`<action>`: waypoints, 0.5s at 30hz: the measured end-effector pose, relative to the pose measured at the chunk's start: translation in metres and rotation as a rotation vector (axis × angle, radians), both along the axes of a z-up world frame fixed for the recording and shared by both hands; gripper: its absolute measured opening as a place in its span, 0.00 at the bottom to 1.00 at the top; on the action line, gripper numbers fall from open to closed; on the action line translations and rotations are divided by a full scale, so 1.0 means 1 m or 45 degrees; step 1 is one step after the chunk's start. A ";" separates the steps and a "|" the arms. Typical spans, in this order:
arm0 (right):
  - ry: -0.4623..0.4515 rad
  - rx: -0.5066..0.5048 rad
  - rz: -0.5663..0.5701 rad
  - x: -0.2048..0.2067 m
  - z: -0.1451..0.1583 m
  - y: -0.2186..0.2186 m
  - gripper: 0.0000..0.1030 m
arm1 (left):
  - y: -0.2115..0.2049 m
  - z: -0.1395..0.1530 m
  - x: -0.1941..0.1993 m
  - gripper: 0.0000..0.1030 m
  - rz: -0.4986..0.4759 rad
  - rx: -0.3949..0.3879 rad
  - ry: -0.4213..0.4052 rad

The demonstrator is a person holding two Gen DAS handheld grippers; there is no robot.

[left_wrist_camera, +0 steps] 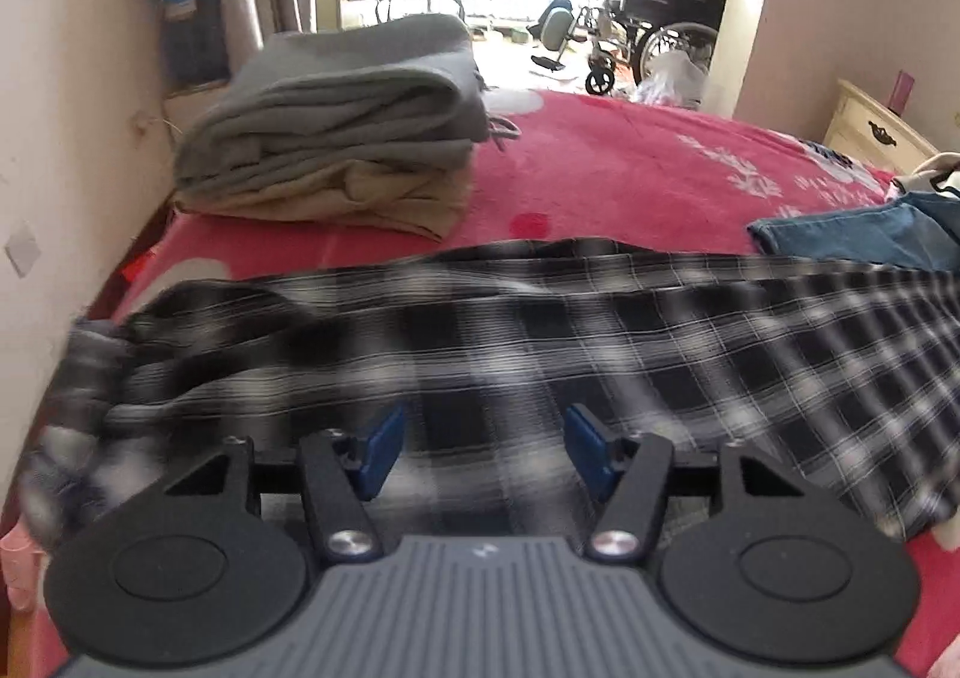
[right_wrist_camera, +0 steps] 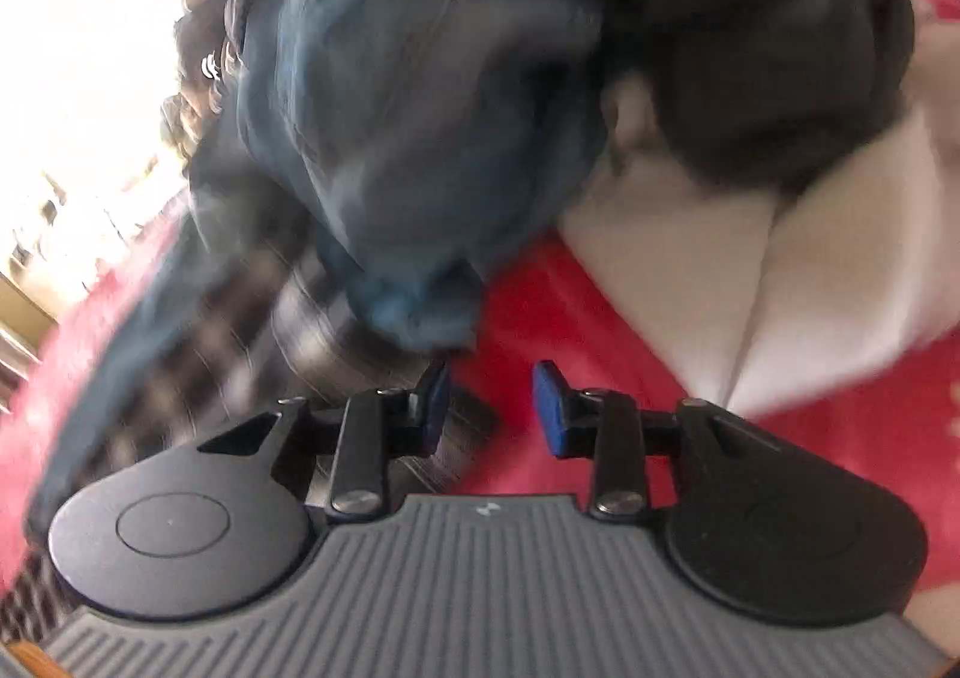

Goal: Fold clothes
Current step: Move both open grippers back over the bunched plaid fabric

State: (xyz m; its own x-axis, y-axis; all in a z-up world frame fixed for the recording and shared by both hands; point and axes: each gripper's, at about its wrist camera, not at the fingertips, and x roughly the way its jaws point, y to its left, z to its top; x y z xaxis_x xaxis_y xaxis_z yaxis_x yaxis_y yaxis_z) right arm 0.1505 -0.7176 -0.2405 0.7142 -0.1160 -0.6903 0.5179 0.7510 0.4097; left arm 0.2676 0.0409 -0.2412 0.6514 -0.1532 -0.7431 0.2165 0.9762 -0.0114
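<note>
A black-and-white plaid garment [left_wrist_camera: 540, 330] lies spread across the red bedspread [left_wrist_camera: 630, 174]. My left gripper [left_wrist_camera: 483, 447] is open just above its near edge, with nothing between the blue pads. In the right wrist view my right gripper [right_wrist_camera: 491, 405] is open and empty over the red bedspread [right_wrist_camera: 600, 318], beside an edge of the plaid garment [right_wrist_camera: 252, 330]. Just ahead of it lies a heap of blue denim [right_wrist_camera: 408, 126] and a dark garment [right_wrist_camera: 750, 48]. That view is blurred.
A stack of folded grey and beige clothes [left_wrist_camera: 342, 132] sits at the back left of the bed near the wall. Blue jeans [left_wrist_camera: 858, 240] lie at the right. A white garment [right_wrist_camera: 750, 282] lies right of the denim. A cream dresser [left_wrist_camera: 870, 126] stands beyond the bed.
</note>
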 end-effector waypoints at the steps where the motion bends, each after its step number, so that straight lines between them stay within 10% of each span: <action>1: -0.014 -0.002 -0.031 -0.003 -0.003 -0.003 0.30 | 0.001 0.001 -0.003 0.59 -0.002 0.011 -0.003; 5: 0.042 -0.007 -0.075 0.016 -0.019 -0.004 0.29 | -0.001 -0.011 -0.003 0.59 0.009 0.049 0.046; 7: 0.094 -0.008 -0.081 0.032 -0.029 -0.003 0.09 | 0.001 -0.019 0.002 0.58 0.046 0.092 0.077; 11: -0.032 -0.058 -0.427 0.006 -0.009 -0.017 0.17 | 0.017 -0.008 -0.005 0.58 0.099 0.056 0.064; 15: -0.103 0.081 -0.121 -0.016 0.012 0.000 0.19 | 0.035 0.003 -0.013 0.60 0.127 -0.002 0.047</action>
State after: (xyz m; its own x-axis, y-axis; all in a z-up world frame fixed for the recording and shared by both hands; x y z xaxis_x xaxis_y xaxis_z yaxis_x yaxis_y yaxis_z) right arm 0.1343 -0.7177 -0.2289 0.7559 -0.1435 -0.6388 0.5487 0.6711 0.4985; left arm 0.2545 0.0757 -0.2382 0.6357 -0.0901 -0.7667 0.1181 0.9928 -0.0188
